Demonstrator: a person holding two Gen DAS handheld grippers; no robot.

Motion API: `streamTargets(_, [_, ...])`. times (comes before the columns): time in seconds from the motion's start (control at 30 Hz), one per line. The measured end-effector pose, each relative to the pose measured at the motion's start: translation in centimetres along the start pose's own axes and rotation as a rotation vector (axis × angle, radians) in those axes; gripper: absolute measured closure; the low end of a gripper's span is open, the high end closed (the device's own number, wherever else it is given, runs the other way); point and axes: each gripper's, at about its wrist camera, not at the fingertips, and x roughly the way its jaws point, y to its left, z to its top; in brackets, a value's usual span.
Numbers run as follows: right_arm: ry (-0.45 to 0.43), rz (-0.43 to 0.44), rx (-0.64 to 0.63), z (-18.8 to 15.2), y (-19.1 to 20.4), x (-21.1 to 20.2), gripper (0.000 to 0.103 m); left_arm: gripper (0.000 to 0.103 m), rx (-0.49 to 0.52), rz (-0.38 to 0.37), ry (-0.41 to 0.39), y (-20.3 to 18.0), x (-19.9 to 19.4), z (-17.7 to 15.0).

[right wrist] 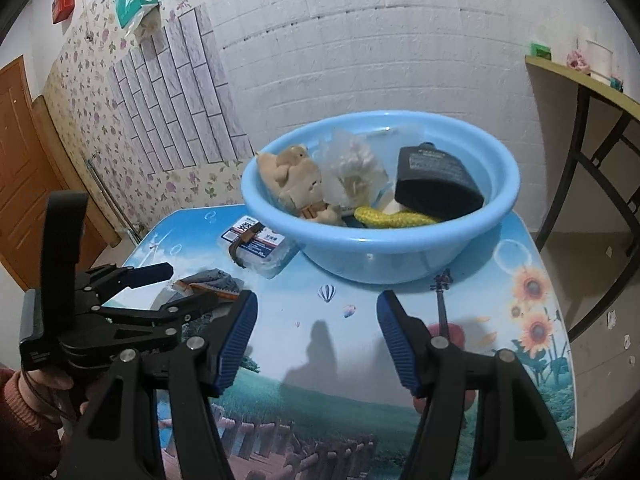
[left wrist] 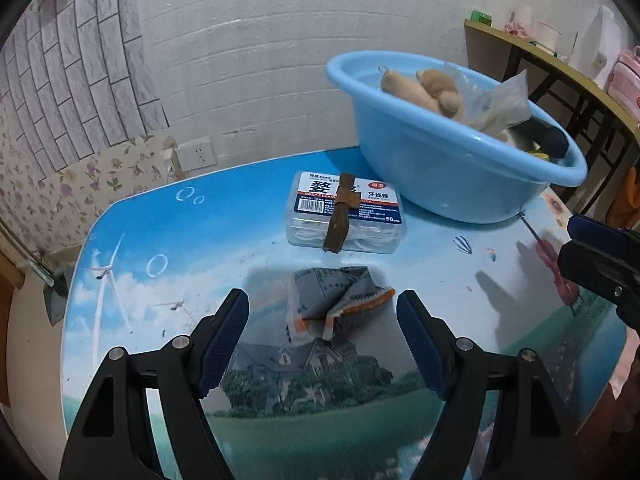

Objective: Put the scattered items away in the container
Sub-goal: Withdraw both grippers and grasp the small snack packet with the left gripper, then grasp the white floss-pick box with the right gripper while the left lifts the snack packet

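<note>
The left gripper (left wrist: 322,312) is hovering over a crumpled packet (left wrist: 340,300) lying on the surface (left wrist: 168,240), its jaws standing apart on either side without touching it. The right gripper (right wrist: 316,316) is holding nothing, jaws apart, facing the basin (right wrist: 380,248). A floss box (left wrist: 346,212) is sitting just beside the basin, a brown strip (left wrist: 340,216) lying across it.

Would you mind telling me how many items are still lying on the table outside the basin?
3: a crumpled sachet nearest the left gripper, a clear floss-pick box beside the blue basin, and a brown strap lying across that box. The basin could hide others.
</note>
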Motion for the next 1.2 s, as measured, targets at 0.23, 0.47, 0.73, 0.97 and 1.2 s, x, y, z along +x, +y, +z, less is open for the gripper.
streamTargets(0.23, [0.039, 0.010, 0.013, 0.2, 0.2, 2.0, 0.041, 0.044, 0.041, -0.049, 0.038, -0.2, 2.0, 0.0])
streamTargets(0.47, [0.080, 0.045, 0.062, 0.9, 1.5, 4.3, 0.041, 0.065, 0.073, -0.075, 0.017, 0.3, 1.5, 0.0])
streamTargets(0.73, [0.145, 0.059, 0.116, 1.4, 4.0, 7.6, 0.032, 0.066, 0.026, -0.047, -0.019, 3.8, 0.0, -0.7])
streamTargets(0.97, [0.206, 0.016, 0.230, 1.8, 5.4, 11.3, 0.006, 0.066, -0.039, -0.018, -0.048, 7.1, -0.8, -0.7])
streamTargets(1.2, [0.198, -0.104, 0.255, 3.0, 7.5, 13.3, 0.006, 0.066, -0.086, 0.004, -0.057, 10.9, 0.0, -0.2])
